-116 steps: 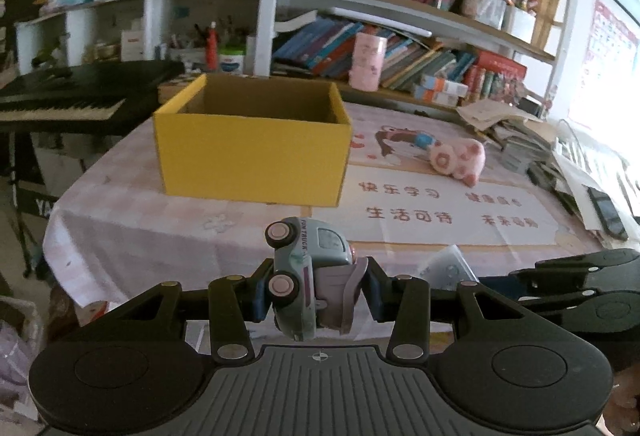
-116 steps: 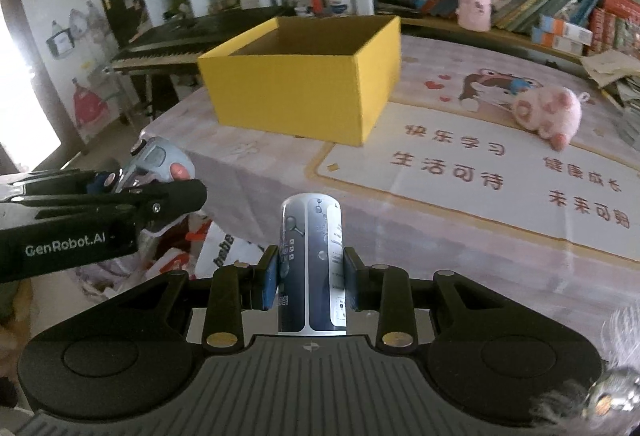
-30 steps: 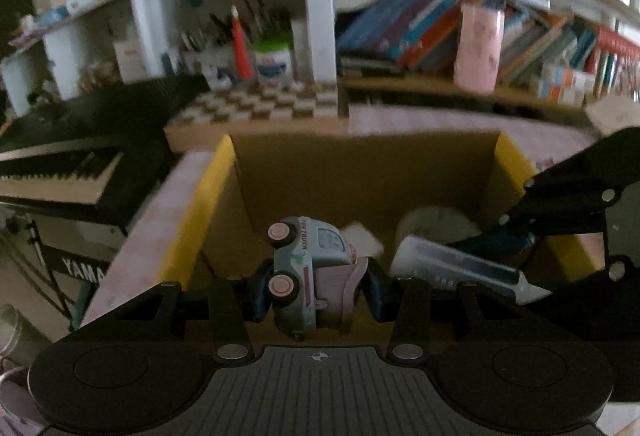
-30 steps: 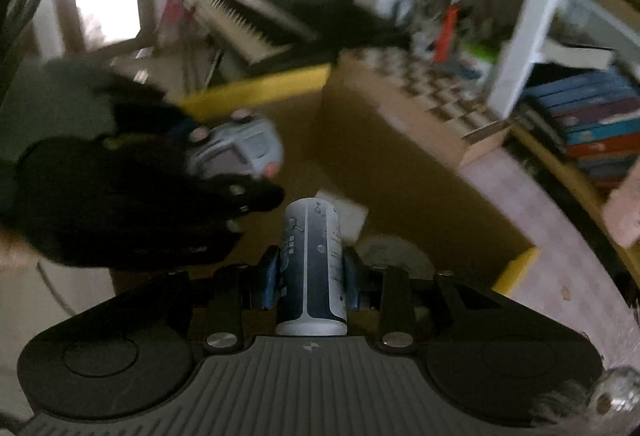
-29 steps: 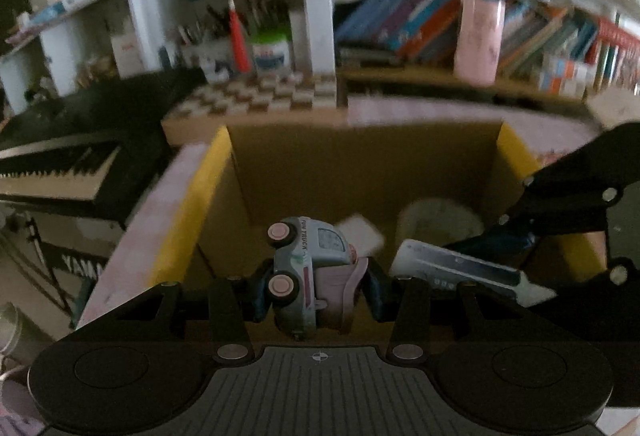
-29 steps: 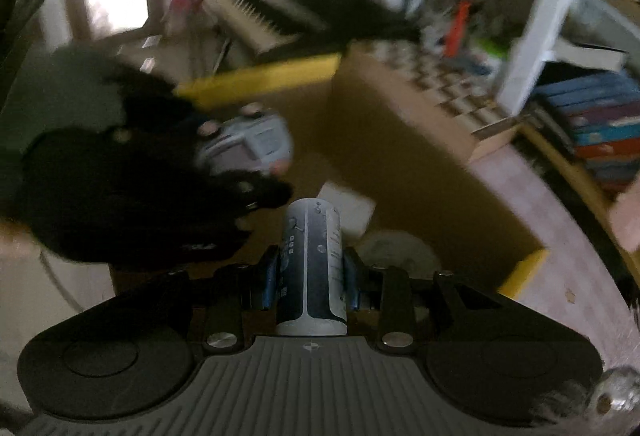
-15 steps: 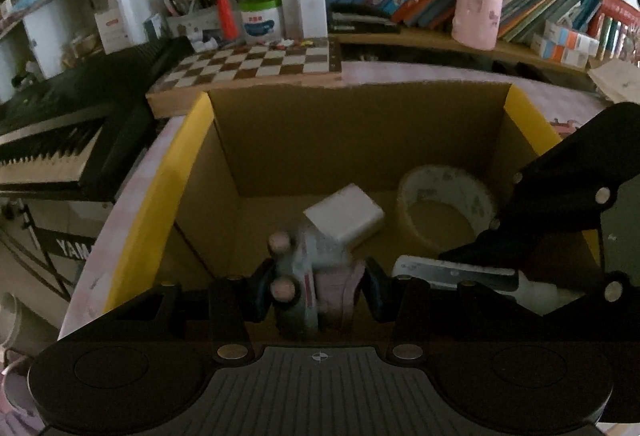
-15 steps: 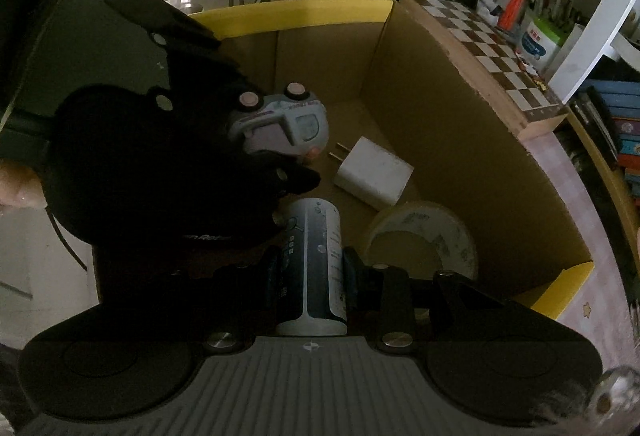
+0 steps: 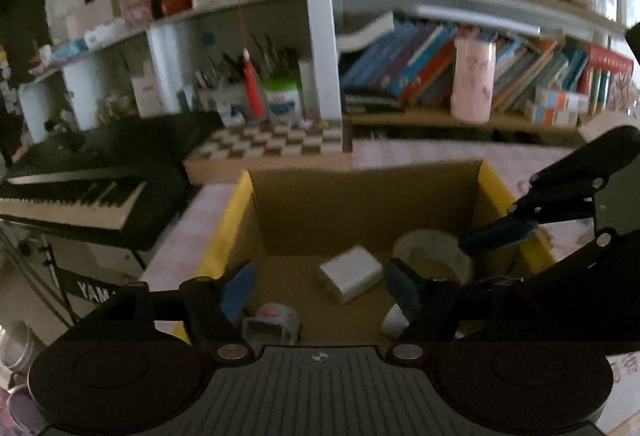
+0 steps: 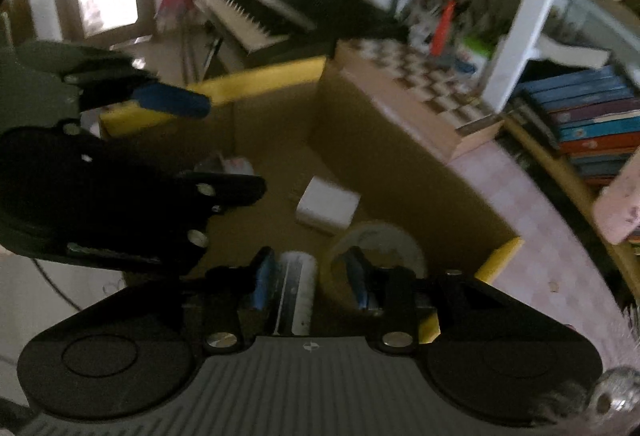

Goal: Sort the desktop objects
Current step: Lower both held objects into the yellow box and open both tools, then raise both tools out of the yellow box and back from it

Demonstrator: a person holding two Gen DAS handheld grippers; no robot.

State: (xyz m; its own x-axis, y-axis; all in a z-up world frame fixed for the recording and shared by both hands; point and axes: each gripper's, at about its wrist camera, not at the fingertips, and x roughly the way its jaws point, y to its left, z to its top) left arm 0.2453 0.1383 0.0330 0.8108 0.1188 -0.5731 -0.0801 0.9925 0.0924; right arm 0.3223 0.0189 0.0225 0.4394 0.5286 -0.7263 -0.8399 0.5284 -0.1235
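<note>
Working from the left, the left gripper (image 9: 320,286) is hanging over the yellow box (image 9: 230,232) with its jaws spread wide and nothing between them. The toy car (image 9: 271,323) is lying on the box floor below and slightly left of the gap, near the left blue pad and just clear of it (its outline is blurred, so which way it is pointing cannot be told). Further right on the floor, a white charger block (image 9: 350,278) is resting near the middle and a tape roll (image 9: 430,254) is sitting toward the right wall.

The right gripper (image 10: 310,282) is also hovering over the box, jaws parted. The grey cylindrical device (image 10: 297,292) is sitting in the gap toward the left pad, its long axis running along the fingers; whether that pad is touching it is unclear, and the right pad is standing apart from it. Judging by this, both items are lying inside the box, so lifting both grippers straight up and away is the likely next move.
</note>
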